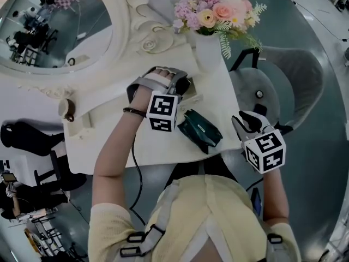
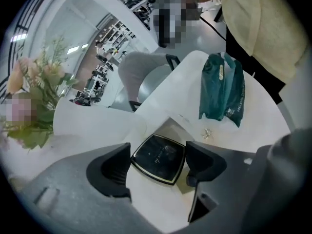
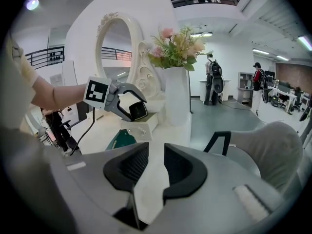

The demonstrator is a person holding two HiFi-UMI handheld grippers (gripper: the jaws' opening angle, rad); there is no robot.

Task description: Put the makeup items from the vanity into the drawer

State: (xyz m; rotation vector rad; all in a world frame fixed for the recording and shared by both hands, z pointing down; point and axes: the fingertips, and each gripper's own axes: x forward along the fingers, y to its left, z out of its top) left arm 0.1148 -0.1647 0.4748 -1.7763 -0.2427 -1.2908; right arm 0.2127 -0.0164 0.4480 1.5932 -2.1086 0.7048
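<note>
My left gripper point(image 2: 158, 162) is shut on a black square compact point(image 2: 157, 158) with a gold rim. It holds the compact just above the small open drawer point(image 2: 183, 130) on the white vanity point(image 1: 163, 146). The right gripper view shows that left gripper point(image 3: 131, 106) with the compact point(image 3: 138, 109) over the drawer point(image 3: 139, 126). A dark green pouch point(image 1: 199, 129) lies on the vanity top near the front edge, right of my left gripper point(image 1: 182, 86). My right gripper point(image 1: 245, 119) hangs off the vanity's right edge. Its jaws point(image 3: 156, 167) are open with nothing between them.
A white vase of flowers point(image 1: 210, 51) stands at the vanity's back right, close to the drawer. The oval mirror point(image 1: 54, 21) is at the back left. A grey chair point(image 1: 294, 81) stands to the right of the vanity. People stand far off in the room.
</note>
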